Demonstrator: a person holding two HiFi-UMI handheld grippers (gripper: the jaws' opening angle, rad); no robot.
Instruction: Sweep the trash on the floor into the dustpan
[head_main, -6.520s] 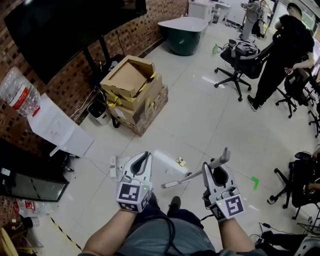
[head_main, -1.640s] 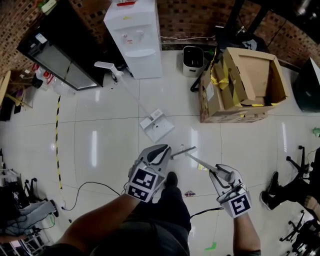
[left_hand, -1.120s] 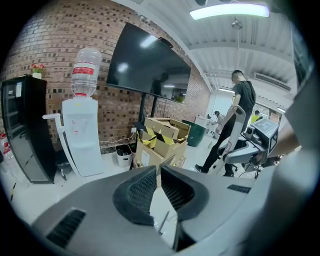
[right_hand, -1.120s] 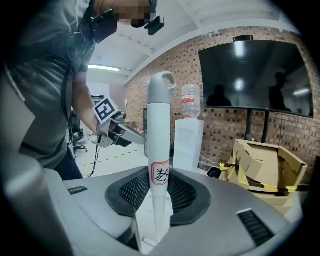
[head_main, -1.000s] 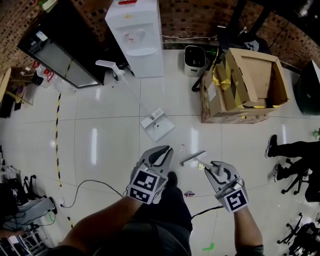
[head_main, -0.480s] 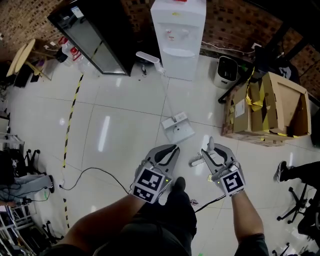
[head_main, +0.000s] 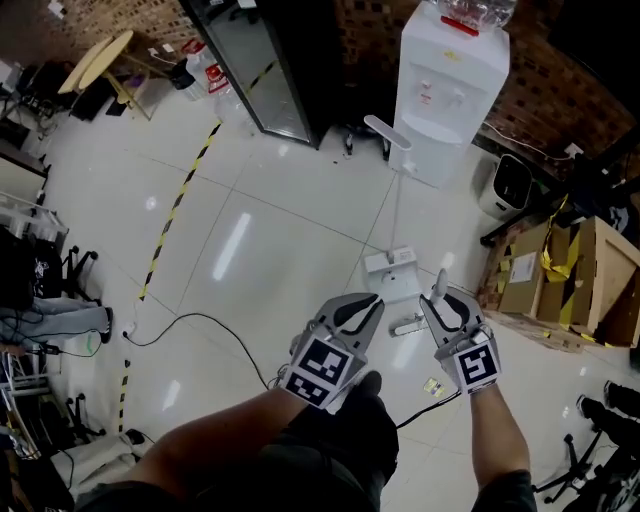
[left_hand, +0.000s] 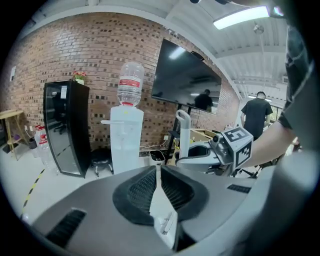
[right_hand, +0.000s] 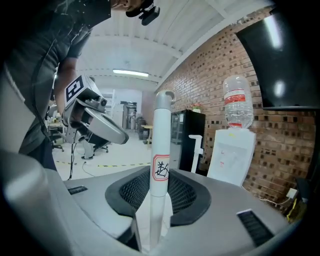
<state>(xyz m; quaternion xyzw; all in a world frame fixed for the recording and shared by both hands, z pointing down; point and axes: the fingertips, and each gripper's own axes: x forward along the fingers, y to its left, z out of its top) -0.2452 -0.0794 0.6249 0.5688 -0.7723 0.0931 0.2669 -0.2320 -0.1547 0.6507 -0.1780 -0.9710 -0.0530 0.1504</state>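
Trash (head_main: 432, 386), one small yellowish scrap, lies on the floor just beside my right forearm in the head view, and it is not in the dustpan (head_main: 392, 264). The dustpan stands by itself a little ahead of both grippers, with its long handle going up toward the water cooler (head_main: 445, 60).

My right gripper (right_hand: 160, 190) is clamped on the white pole of the broom (right_hand: 160, 150). My left gripper (left_hand: 156, 172) has its jaws pressed together, with nothing between them.

I judge that the sweeping is at its start. Next I should bring the broom head behind the scrap and push it toward the dustpan. The left gripper will probably need to take the dustpan handle to steady it.

The scrap is too small to say what it is. The broom head is mostly hidden by my right gripper (head_main: 450, 300), and I cannot tell which way the dustpan mouth faces.
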